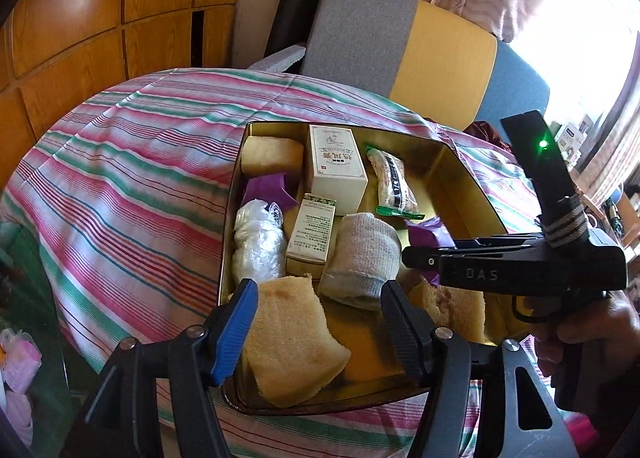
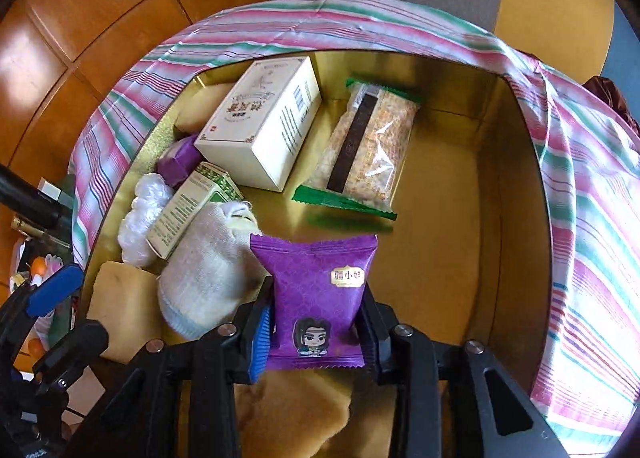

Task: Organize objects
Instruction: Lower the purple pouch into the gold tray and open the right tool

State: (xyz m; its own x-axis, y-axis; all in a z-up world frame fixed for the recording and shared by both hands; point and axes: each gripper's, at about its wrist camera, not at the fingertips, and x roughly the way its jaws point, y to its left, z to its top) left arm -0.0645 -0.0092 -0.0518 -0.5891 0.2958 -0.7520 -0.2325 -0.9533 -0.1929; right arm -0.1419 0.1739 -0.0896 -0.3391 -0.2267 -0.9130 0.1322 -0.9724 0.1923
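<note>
Between the pads of the right gripper, a purple snack packet, pinched at both side edges and held upright over the near part of the gold tin. Inside the tin, from near to far: grey sock just left of the packet; small green-and-white box leaning against the sock; crumpled clear plastic at the left wall; large cream box and green-edged cereal bar side by side toward the far wall. Near the left front corner, a yellow sponge block standing between the blue and black pads of the left gripper, jaws apart, neither pad pressing on it. Beyond that sponge, a second sponge at the near right, partly hidden by the right gripper's body. Beneath the tin, a pink, green and white striped cloth. Behind, orange wooden panels and a grey-and-yellow cushion.
</note>
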